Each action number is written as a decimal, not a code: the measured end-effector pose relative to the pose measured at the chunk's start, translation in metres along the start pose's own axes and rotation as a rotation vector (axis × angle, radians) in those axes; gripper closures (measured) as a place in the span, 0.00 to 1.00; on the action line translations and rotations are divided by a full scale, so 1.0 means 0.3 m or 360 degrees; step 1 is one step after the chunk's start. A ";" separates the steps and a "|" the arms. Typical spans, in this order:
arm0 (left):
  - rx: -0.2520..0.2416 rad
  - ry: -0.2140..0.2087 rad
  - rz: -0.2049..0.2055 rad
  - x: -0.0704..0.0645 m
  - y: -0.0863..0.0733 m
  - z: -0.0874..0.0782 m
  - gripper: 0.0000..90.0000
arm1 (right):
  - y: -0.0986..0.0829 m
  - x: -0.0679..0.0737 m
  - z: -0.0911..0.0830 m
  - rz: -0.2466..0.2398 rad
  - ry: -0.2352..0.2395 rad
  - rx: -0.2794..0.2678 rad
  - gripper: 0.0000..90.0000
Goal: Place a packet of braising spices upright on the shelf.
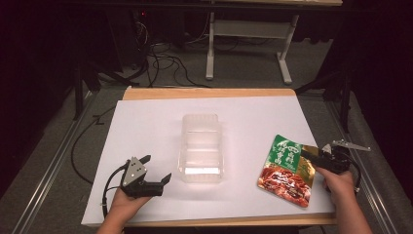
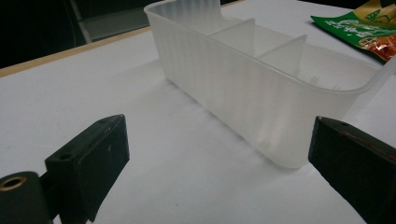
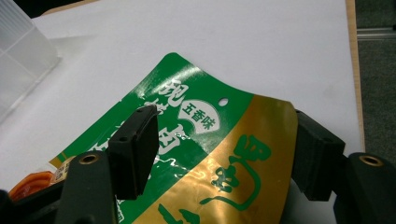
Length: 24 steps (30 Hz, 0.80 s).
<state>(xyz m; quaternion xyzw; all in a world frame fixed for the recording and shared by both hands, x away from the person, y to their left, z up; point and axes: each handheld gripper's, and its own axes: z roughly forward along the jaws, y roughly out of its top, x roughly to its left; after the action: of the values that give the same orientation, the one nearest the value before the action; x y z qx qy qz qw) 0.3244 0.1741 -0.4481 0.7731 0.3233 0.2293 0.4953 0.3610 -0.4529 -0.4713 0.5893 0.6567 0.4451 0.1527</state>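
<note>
- So the left gripper sits low over the white table, near the front-left part, held by the person's left hand coming up from the bottom edge. Forearm angles in slightly toward the middle.
- Its jaws are spread wide, nothing between them. In the left gripper view you just see bare tabletop in the gap, with both black jaws tilted outward.
- It's pointing toward the clear plastic box, which sits right in the middle of the table, long side running away from the person. The box has dividers inside, looks like three sections, all empty as far as I can tell.
- The gripper is near the box's front-left corner but not touching it.
- The right gripper is over at the front-right, held by the right hand, wrist low and aimed left toward the box.
- Its jaws straddle the top corner of the green and gold snack packet. In the right gripper view the packet curls up between them, the right edge touching one jaw and the other jaw over the print. The jaws are parted, so I wouldn't call it a real pinch.
- The rest of the packet lies flat on the table, well right of the box.
</note>
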 end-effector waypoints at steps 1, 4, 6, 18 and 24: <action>0.0001 0.0000 0.0002 0.000 0.000 0.000 0.06 | 0.000 -0.001 0.002 0.0002 0.0002 0.0008 0.37; 0.0004 -0.0001 0.0006 0.000 0.000 0.000 0.07 | 0.000 -0.001 0.006 0.0000 0.0005 0.0030 0.37; 0.0001 0.0000 0.0005 0.000 -0.001 0.000 0.07 | -0.001 -0.002 0.007 -0.0005 0.0012 0.0040 0.37; 0.0006 -0.0002 0.0012 -0.002 0.000 -0.001 0.07 | -0.003 -0.004 0.013 0.0021 0.0001 0.0080 0.45; 0.0005 -0.0004 0.0012 -0.002 -0.001 -0.001 0.07 | -0.006 -0.005 0.003 0.0026 0.0058 0.0061 0.54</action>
<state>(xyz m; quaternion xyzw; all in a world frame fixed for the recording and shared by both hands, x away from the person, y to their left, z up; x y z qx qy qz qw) 0.3238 0.1740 -0.4481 0.7753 0.3199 0.2296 0.4938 0.3610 -0.4537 -0.4737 0.5893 0.6629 0.4443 0.1258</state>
